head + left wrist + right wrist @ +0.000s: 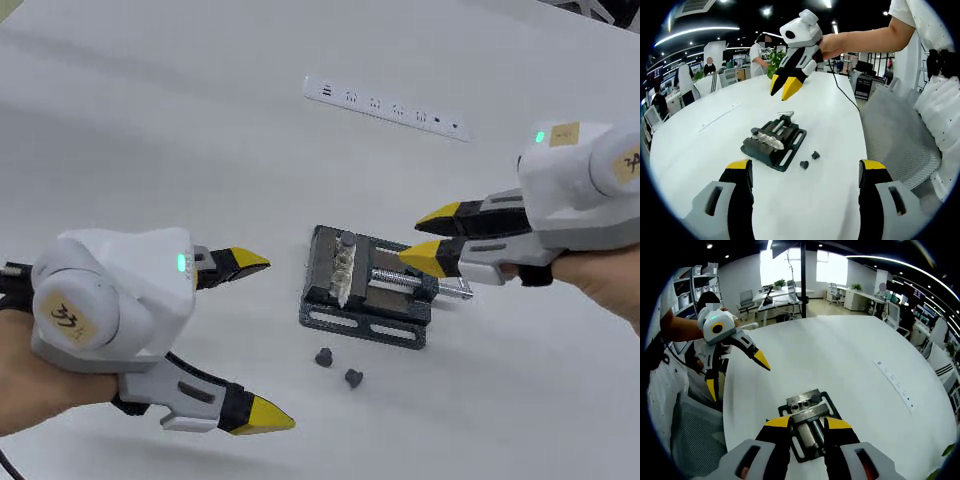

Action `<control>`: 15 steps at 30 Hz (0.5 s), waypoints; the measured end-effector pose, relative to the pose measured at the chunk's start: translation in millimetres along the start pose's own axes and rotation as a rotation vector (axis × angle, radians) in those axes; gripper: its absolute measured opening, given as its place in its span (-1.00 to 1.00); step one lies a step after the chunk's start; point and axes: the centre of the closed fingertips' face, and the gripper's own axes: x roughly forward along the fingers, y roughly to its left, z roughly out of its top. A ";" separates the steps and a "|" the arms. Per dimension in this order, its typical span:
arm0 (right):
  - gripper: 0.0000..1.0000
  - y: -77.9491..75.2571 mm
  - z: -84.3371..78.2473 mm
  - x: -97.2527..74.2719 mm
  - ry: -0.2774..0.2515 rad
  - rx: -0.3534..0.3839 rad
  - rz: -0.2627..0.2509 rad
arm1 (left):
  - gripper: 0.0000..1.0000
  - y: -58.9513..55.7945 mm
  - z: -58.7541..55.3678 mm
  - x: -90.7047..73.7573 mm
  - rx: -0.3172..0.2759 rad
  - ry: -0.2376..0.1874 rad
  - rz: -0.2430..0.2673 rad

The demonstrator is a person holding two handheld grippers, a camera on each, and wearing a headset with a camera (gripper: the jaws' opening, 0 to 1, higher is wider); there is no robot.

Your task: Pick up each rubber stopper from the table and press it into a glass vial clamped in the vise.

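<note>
A small black vise (365,300) sits mid-table with a row of glass vials (343,270) clamped in it; the far vial carries a dark stopper (346,240). Two loose grey rubber stoppers (323,357) (353,377) lie on the table just in front of the vise. My left gripper (258,340) hangs wide open at the lower left, short of the stoppers (815,155), with nothing in it. My right gripper (427,237) hovers narrowly open over the vise's screw end (810,437), also with nothing between its fingers. The vial mouths (802,402) show beyond it.
A white power strip (385,106) lies at the far side of the round white table (150,130). A mesh chair (895,125) stands at the table's edge by the person. Other people and desks are far behind.
</note>
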 end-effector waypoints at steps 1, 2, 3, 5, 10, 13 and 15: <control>-0.57 2.2 -3.2 -3.1 -0.005 0.011 -0.005 | 0.72 -1.0 0.2 -0.3 0.000 0.002 -0.001; -0.56 3.4 -5.5 -5.0 -0.007 0.017 -0.008 | 0.72 -1.4 -0.4 -0.7 0.002 0.003 -0.001; -0.54 5.2 -7.3 -6.9 -0.011 0.023 -0.011 | 0.72 -2.0 -0.8 -0.9 0.005 0.004 -0.003; -0.50 7.2 -12.9 -11.8 -0.020 0.044 -0.021 | 0.71 -3.1 -1.8 -1.4 0.007 0.010 -0.005; -0.43 17.1 -27.9 -21.6 -0.032 0.080 -0.032 | 0.69 -4.8 -3.9 -2.8 0.017 0.025 -0.007; -0.37 25.5 -34.8 -26.9 -0.046 0.096 -0.039 | 0.67 -5.9 -4.5 -3.1 0.023 0.032 -0.008; -0.32 30.5 -41.0 -29.9 -0.049 0.111 -0.043 | 0.65 -6.7 -5.3 -2.8 0.028 0.041 -0.012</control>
